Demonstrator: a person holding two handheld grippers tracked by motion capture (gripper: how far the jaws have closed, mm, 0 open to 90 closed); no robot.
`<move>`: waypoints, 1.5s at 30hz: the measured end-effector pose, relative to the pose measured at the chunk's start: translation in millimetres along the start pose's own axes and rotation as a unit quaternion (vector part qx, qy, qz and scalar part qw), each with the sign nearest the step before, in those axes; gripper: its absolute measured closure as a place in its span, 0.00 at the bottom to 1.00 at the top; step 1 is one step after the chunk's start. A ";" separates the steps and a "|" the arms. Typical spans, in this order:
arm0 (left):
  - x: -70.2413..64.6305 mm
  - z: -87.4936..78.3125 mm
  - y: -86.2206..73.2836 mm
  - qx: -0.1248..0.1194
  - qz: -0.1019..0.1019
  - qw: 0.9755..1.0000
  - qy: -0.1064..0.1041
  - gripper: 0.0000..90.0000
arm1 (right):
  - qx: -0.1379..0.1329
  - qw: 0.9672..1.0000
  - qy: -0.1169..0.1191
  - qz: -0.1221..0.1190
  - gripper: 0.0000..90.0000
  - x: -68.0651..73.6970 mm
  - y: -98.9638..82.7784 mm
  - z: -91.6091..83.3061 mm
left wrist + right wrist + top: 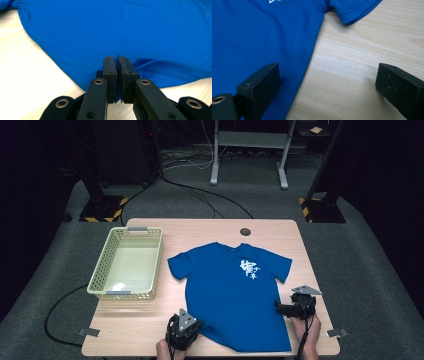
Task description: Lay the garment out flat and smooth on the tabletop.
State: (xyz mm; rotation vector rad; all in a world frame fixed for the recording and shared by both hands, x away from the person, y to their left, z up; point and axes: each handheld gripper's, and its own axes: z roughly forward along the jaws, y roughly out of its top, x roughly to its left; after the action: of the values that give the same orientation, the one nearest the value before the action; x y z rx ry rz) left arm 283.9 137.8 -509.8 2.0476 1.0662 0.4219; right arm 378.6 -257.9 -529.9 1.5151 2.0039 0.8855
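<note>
A blue T-shirt (232, 290) with a white print lies flat on the wooden table (135, 320), collar toward the far side. My left gripper (195, 322) sits at the shirt's near left corner. In the left gripper view its jaws (117, 60) are pressed together on the hem, and the blue T-shirt (125, 30) puckers beside them. My right gripper (278, 307) is at the shirt's right side edge. It stands open (327, 68), one jaw over the blue T-shirt (262, 37), the other over bare wood.
A pale yellow mesh basket (100, 270) stands at the table's left, with nothing in it. A round cable hole (245, 231) lies near the far edge. Beyond the table are cables, black stands and a grey frame on the floor.
</note>
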 end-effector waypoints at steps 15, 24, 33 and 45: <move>3.9 -15.3 -15.9 -0.002 -0.012 1.000 0.007 0.94 | 0.000 1.000 -0.002 0.001 0.06 0.0 0.0 0.0; 6.4 -17.3 -24.1 0.010 -0.007 1.000 0.005 0.94 | 0.000 1.000 -0.003 0.001 0.06 -0.1 0.0 0.0; 6.1 -22.8 -30.0 0.011 -0.010 1.000 0.009 0.92 | 0.000 1.000 -0.003 0.002 0.06 -0.1 0.0 -0.1; 6.0 -48.2 -37.5 0.033 0.000 0.999 0.034 0.67 | 0.000 1.000 -0.003 0.004 0.06 -0.4 -0.2 -0.4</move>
State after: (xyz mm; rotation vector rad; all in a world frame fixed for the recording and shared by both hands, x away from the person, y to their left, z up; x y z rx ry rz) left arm 238.5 179.0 -507.6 2.1046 1.1342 0.4663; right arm 378.3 -258.5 -529.7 1.5248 1.9942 0.8840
